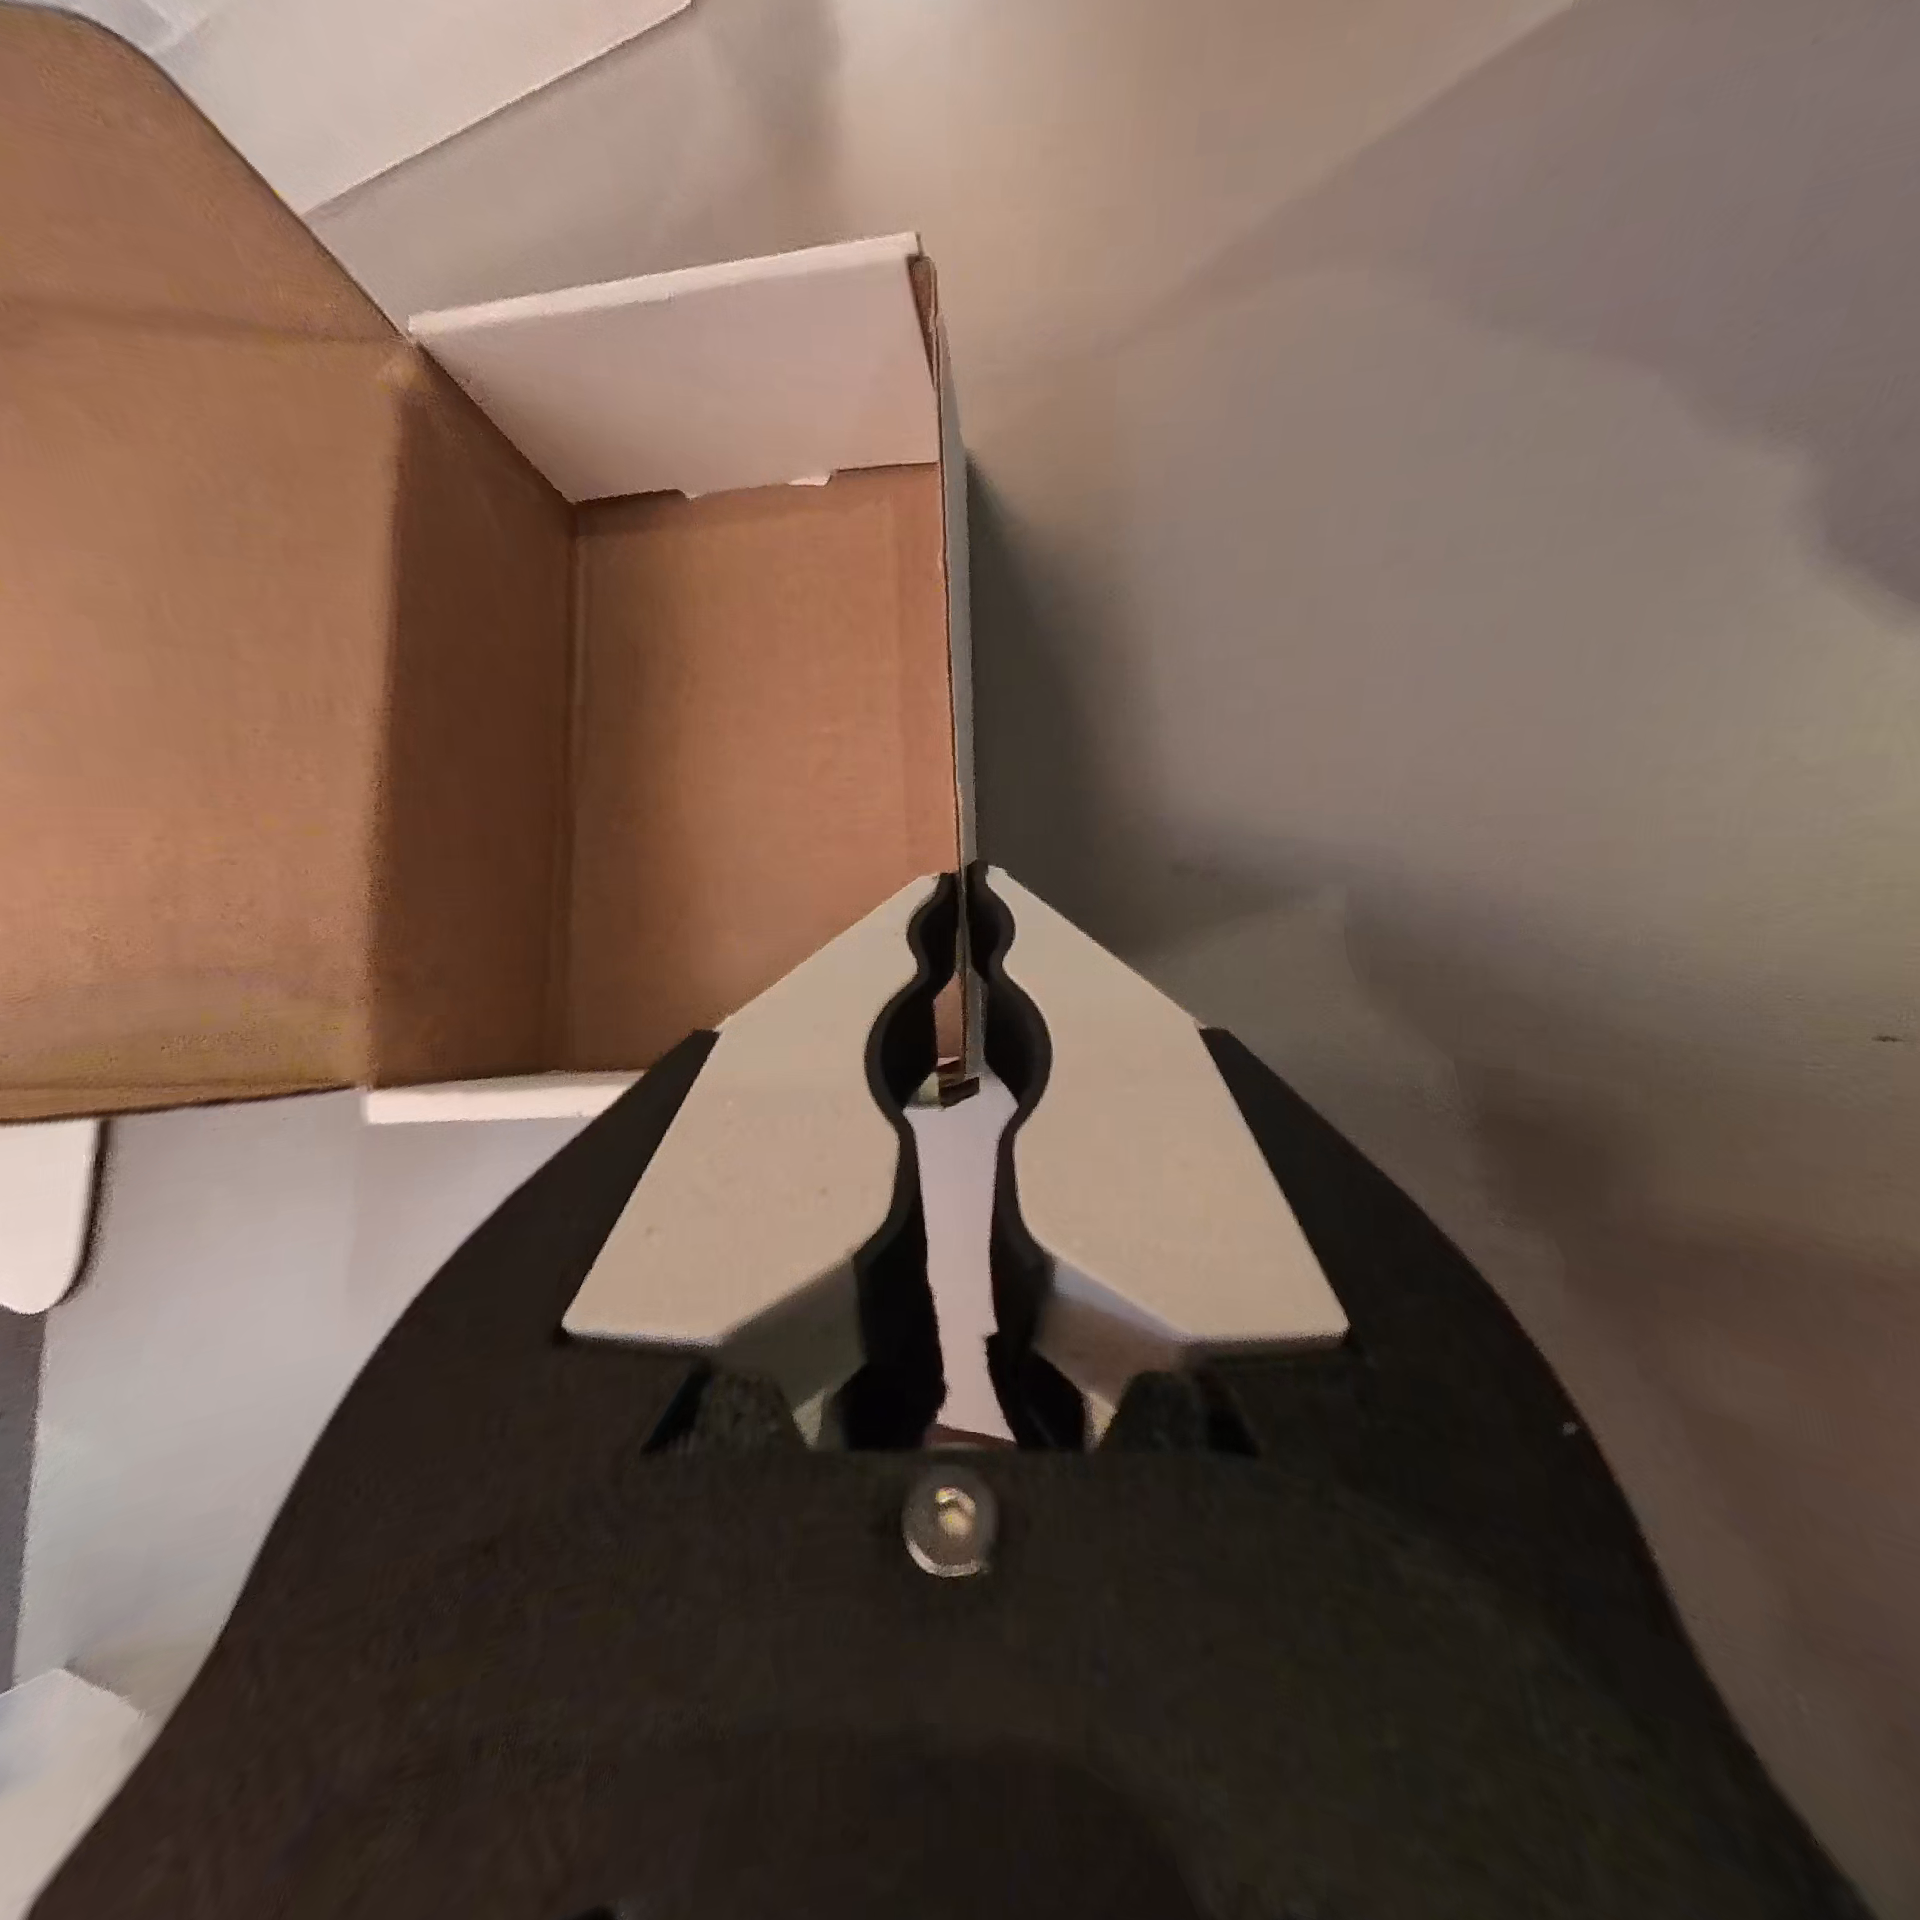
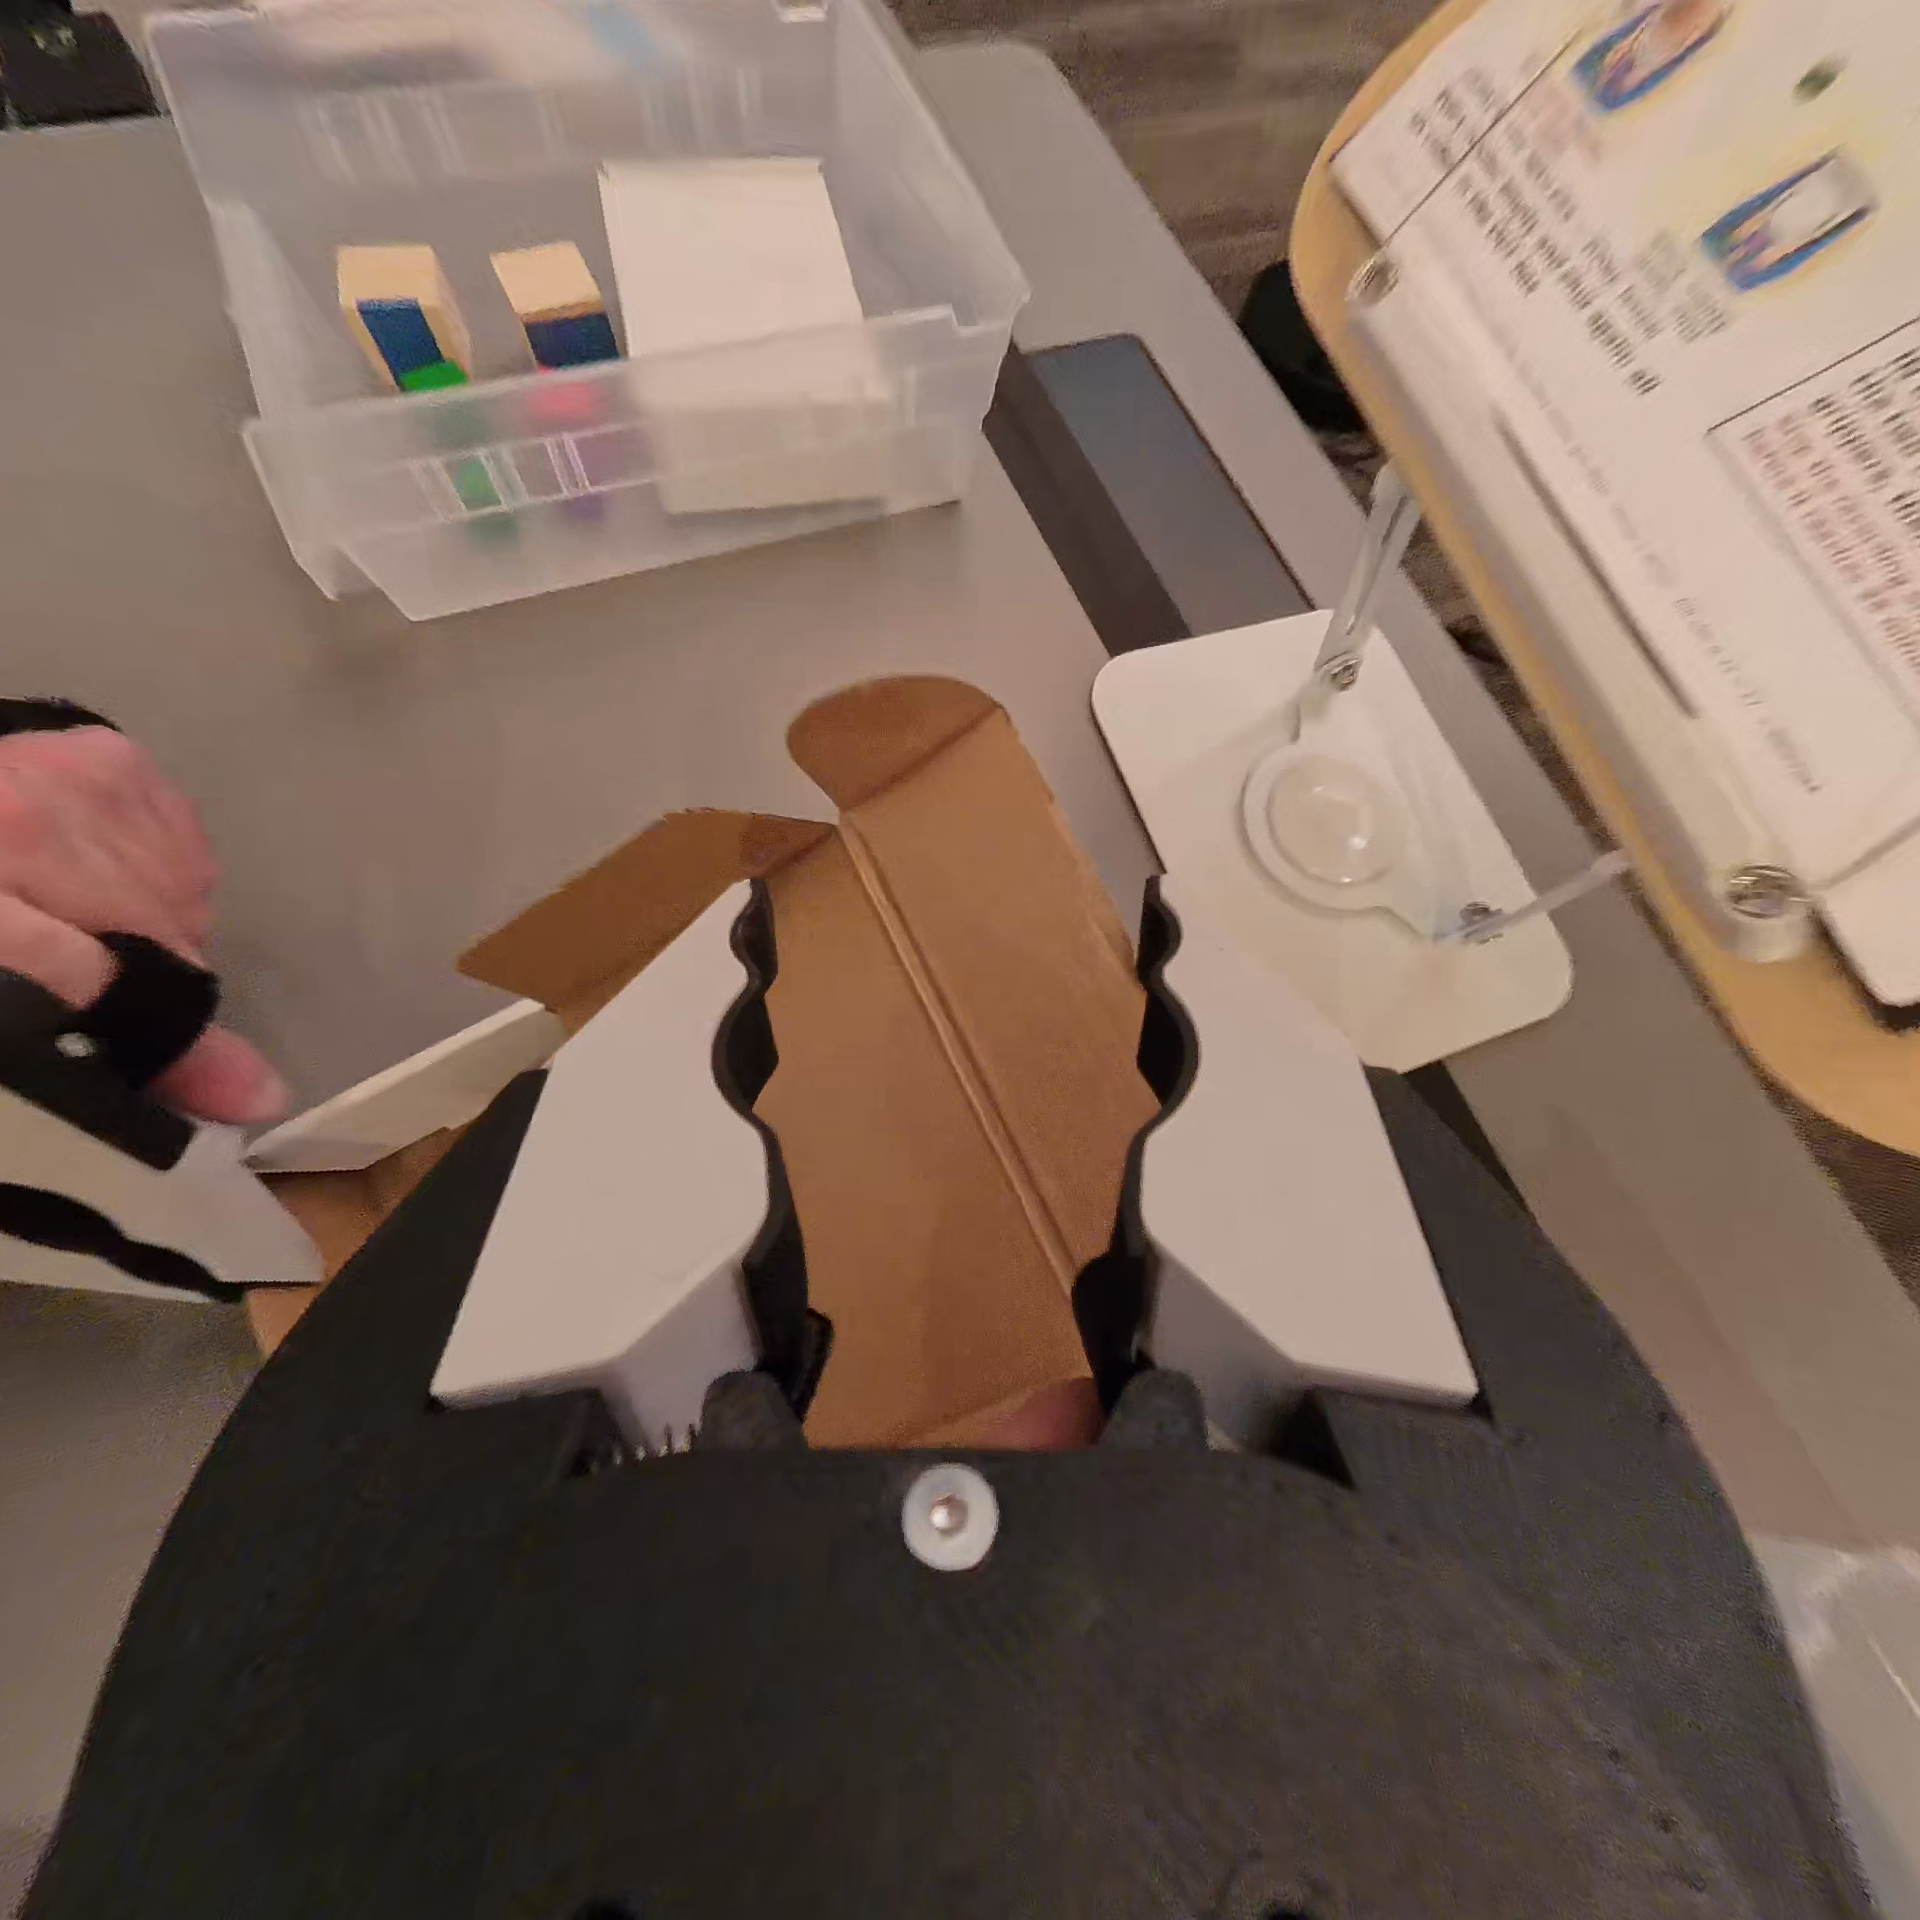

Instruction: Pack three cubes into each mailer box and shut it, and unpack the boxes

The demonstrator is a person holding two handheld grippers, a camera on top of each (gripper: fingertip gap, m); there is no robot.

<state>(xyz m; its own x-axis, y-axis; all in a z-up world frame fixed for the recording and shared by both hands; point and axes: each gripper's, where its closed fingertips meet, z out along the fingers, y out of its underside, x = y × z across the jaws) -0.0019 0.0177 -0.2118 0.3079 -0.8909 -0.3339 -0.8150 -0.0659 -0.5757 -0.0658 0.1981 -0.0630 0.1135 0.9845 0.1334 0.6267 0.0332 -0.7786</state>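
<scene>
A mailer box (image 1: 312, 727), brown inside and white outside, lies open on the grey table. My left gripper (image 1: 961, 888) is shut on the thin upright edge of the box's side wall (image 1: 954, 623). In the right wrist view the same box (image 2: 935, 1039) is under my right gripper (image 2: 951, 925), which is open, with a brown flap showing between its fingers. The left gripper (image 2: 239, 1195) and a hand (image 2: 94, 852) show at the left edge, on a white flap (image 2: 416, 1091). Wooden cubes (image 2: 400, 301) (image 2: 556, 296) with blue faces stand in a clear bin (image 2: 623, 540).
The bin also holds a stack of flat white boxes (image 2: 727, 260) and green (image 2: 431, 376) and pink pieces. A document stand with a white base (image 2: 1330, 862) and a board of printed sheets (image 2: 1662, 416) is at the right. A dark strip (image 2: 1143, 468) runs along the table's right side.
</scene>
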